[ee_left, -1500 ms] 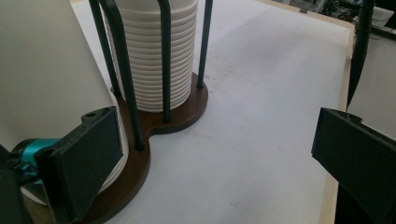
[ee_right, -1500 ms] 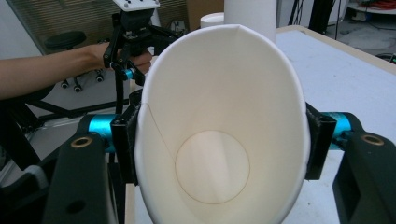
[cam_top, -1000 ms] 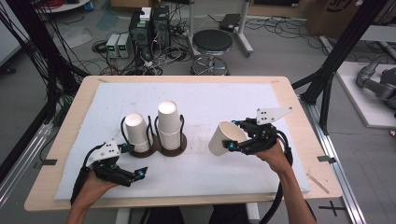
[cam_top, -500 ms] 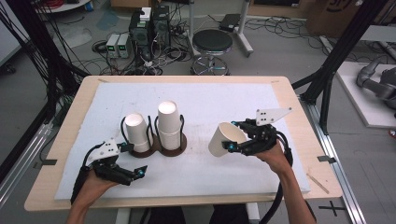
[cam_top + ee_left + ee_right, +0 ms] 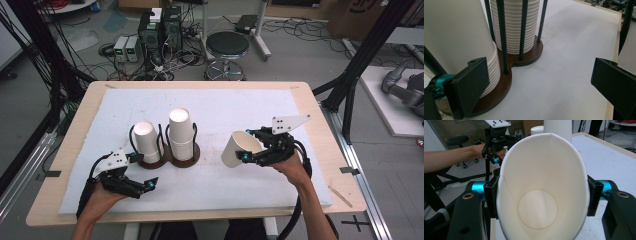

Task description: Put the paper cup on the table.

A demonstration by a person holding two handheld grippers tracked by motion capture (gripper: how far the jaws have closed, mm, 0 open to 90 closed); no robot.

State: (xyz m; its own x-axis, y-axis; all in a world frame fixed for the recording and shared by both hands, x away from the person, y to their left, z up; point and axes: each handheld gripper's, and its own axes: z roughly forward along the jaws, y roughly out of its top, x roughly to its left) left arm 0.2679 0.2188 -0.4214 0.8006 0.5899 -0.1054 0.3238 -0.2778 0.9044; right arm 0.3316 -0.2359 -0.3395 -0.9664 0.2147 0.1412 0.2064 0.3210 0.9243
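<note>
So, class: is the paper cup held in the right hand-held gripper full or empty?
Empty. The right gripper view looks straight into the paper cup, squeezed between the right hand-held gripper's jaws, and shows its bare white bottom.

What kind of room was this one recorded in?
Most likely a robotics lab or workshop. Computer boxes and loose cables sit on the bare floor behind the table, a black frame stands around it, and a round stool waits nearby.

The right gripper (image 5: pixel 243 156) is clamped on the paper cup (image 5: pixel 236 149), its jaws squeezing the cup's sides, held tilted right of the cup holder (image 5: pixel 167 156). The left gripper (image 5: pixel 150 184) rests with jaws spread, in front of that holder.
</note>
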